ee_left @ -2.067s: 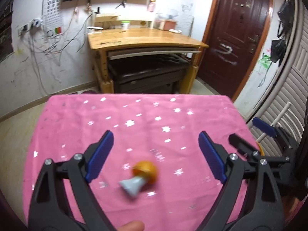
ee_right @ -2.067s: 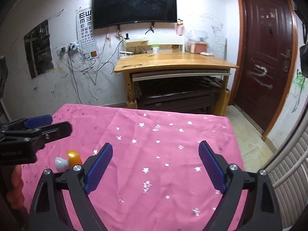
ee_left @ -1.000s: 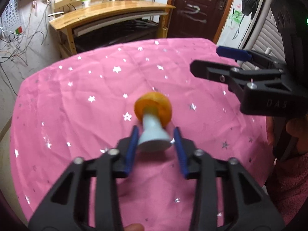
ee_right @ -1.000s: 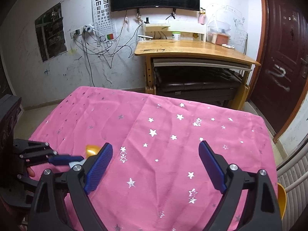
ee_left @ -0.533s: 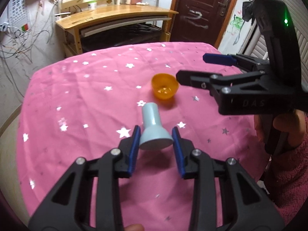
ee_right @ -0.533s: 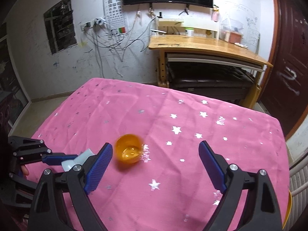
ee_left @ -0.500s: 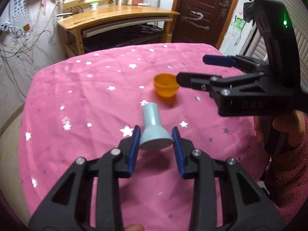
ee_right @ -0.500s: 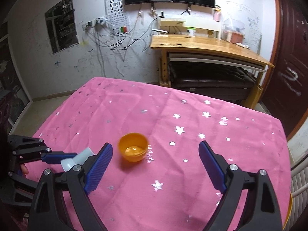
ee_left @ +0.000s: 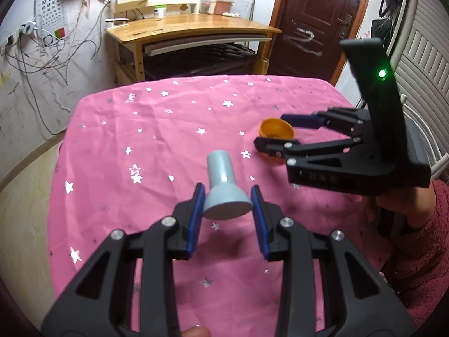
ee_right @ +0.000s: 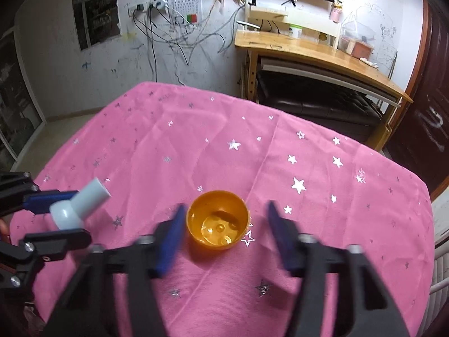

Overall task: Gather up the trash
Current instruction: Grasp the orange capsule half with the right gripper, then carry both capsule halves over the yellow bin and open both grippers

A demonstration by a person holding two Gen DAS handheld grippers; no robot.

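My left gripper (ee_left: 226,196) is shut on a pale blue funnel-shaped plastic piece (ee_left: 223,189) and holds it above the pink cloth; this piece also shows at the left of the right wrist view (ee_right: 77,207). An orange plastic cup (ee_right: 218,220) stands open side up on the cloth. My right gripper (ee_right: 226,226) is open, with its jaws on either side of the cup and not touching it. In the left wrist view the cup (ee_left: 276,132) sits between the right gripper's fingers (ee_left: 301,119).
The table wears a pink star-patterned cloth (ee_left: 168,146). A wooden desk (ee_right: 314,53) stands behind it by the wall, and a dark door (ee_left: 311,19) is at the right. A white slatted chair (ee_left: 432,151) is beside the table's right edge.
The right gripper has moved down and forward around the orange cup, and its jaws have narrowed. The left gripper still holds the blue piece, now farther from the cup.
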